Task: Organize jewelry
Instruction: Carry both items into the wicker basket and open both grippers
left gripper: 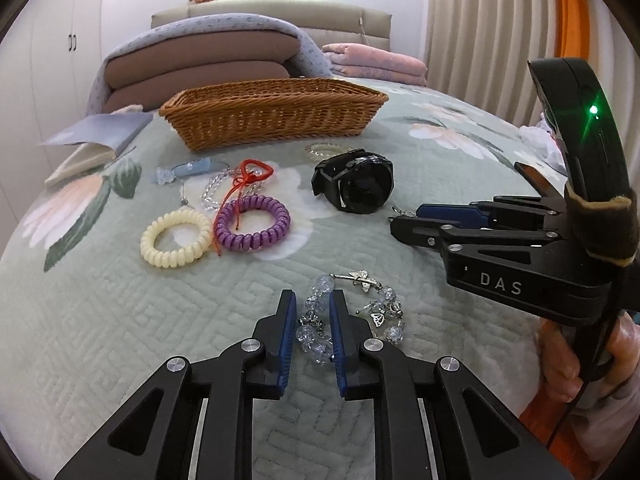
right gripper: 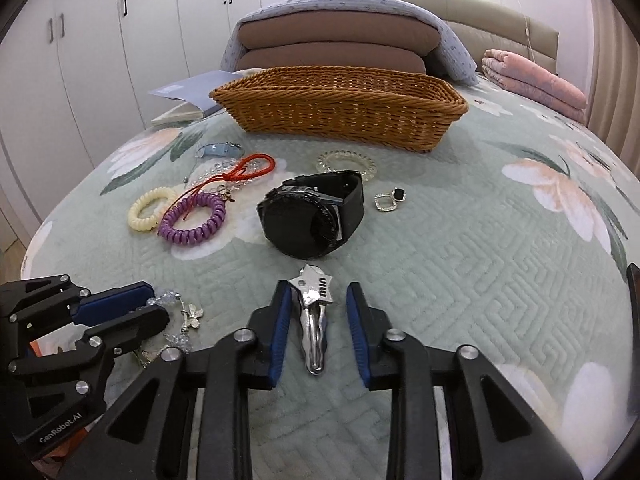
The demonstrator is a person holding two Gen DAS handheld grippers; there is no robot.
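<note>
My left gripper (left gripper: pixel 313 300) is open, its fingers on either side of a clear crystal bead bracelet with butterfly charms (left gripper: pixel 316 332) on the bed. My right gripper (right gripper: pixel 318 292) is open around a silver star hair clip (right gripper: pixel 314 312). The wicker basket (left gripper: pixel 276 120) stands at the back, also in the right wrist view (right gripper: pixel 340 112). A black watch (right gripper: pixel 312 216), purple coil tie (left gripper: pixel 252 224), cream coil tie (left gripper: pixel 176 242), red cord (left gripper: pixel 250 178), clear coil tie (right gripper: pixel 346 162), blue strap (right gripper: pixel 220 148) and a square earring (right gripper: pixel 390 200) lie between.
The quilted green floral bedspread (right gripper: pixel 480 280) covers the bed. A book (left gripper: pixel 96 136) lies at the back left. Stacked pillows (right gripper: pixel 332 48) and a folded pink blanket (right gripper: pixel 532 80) sit behind the basket. Wardrobes stand left, curtains right.
</note>
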